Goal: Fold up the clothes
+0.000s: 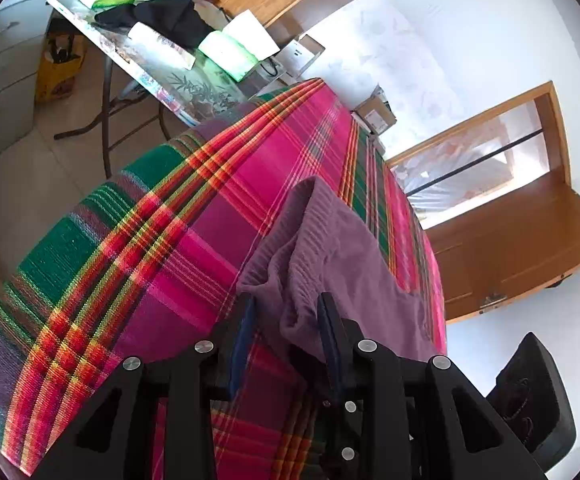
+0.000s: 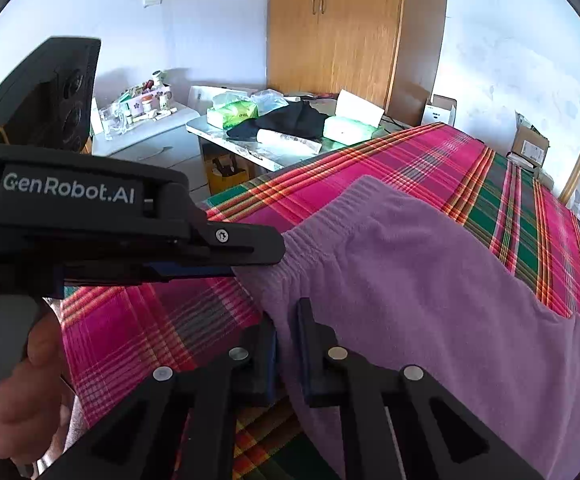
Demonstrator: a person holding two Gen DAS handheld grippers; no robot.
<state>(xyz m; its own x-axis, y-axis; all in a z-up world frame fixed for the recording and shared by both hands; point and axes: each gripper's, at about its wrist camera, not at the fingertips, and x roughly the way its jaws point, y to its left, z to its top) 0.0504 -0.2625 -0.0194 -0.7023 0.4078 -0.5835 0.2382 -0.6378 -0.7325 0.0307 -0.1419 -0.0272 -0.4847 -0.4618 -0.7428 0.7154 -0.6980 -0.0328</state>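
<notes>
A purple garment [image 1: 350, 264] with an elastic waistband lies partly lifted over the pink and green plaid bed sheet [image 1: 162, 240]. My left gripper [image 1: 286, 320] is shut on a bunched bit of the waistband. In the right wrist view the same left gripper [image 2: 250, 264] reaches in from the left and pinches the waistband edge. My right gripper [image 2: 288, 332] is shut on the purple garment [image 2: 430, 280] a little lower on the same edge. The rest of the cloth spreads right across the plaid sheet [image 2: 410, 152].
A folding table [image 2: 250, 148] beside the bed carries tissue packs [image 2: 232, 114] and a black cloth [image 2: 294, 122]. A wooden wardrobe [image 2: 338, 32] stands behind it. A cardboard box [image 2: 530, 144] sits past the bed's far corner. A hand [image 2: 22, 400] holds the left gripper's grip.
</notes>
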